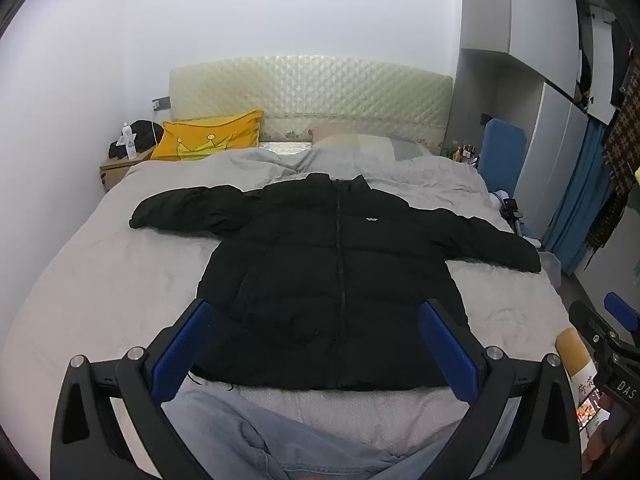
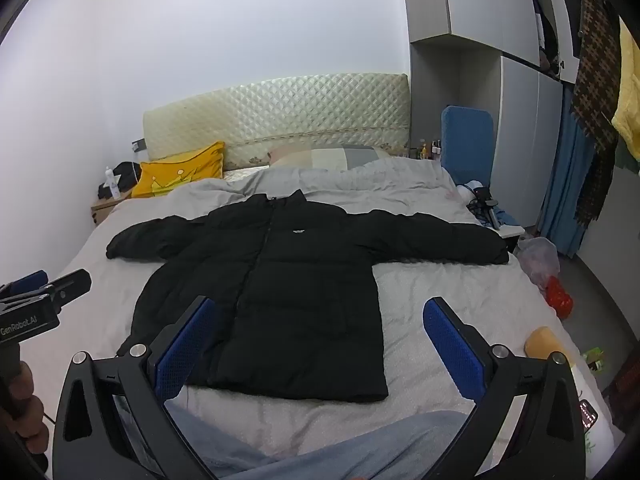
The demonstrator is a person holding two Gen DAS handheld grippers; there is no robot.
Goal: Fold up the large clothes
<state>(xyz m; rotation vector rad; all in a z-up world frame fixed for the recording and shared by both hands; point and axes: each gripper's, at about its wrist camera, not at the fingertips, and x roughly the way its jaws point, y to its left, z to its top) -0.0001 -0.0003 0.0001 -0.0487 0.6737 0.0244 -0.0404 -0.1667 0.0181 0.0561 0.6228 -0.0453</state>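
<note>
A black puffer jacket [image 1: 336,280] lies flat, front up and zipped, on the grey bed [image 1: 100,280], both sleeves spread out sideways. It also shows in the right wrist view [image 2: 280,292]. My left gripper [image 1: 316,344] is open and empty, held above the jacket's hem near the foot of the bed. My right gripper [image 2: 320,344] is open and empty, above the hem's right corner. The left gripper's body shows at the left edge of the right wrist view [image 2: 36,312]; the right gripper's body shows at the right edge of the left wrist view [image 1: 608,344].
Light blue denim [image 1: 280,440] lies at the bed's near edge. A yellow pillow [image 1: 208,140] and grey pillow sit by the quilted headboard [image 1: 312,92]. A nightstand [image 1: 120,168] stands at left. A blue chair [image 2: 464,140], wardrobe, hanging clothes and floor clutter [image 2: 556,296] are at right.
</note>
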